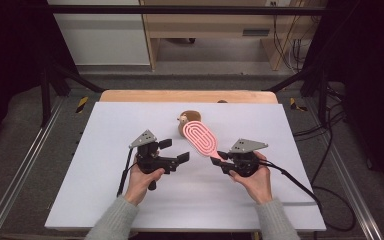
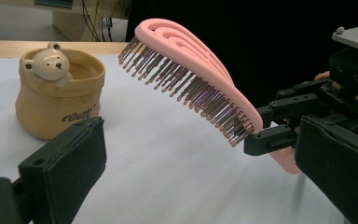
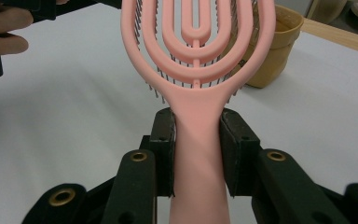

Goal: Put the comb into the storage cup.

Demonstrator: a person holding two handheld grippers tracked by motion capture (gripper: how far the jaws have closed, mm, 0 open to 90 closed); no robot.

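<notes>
Jaws on your right gripper (image 3: pixel 196 154) are clamped on the pink hairbrush (image 3: pixel 198 56) handle; your left gripper (image 2: pixel 186 186) has its jaws spread wide with nothing between them. High view has the brush lifted over the white tabletop (image 1: pixel 130 200), head angled toward the tan bear pot (image 1: pixel 186 120). Left gripper view adds the bristles facing down and the pot's bear face; right gripper view adds the looped back. Both your hands sit low, grippers aimed inward at each other.
</notes>
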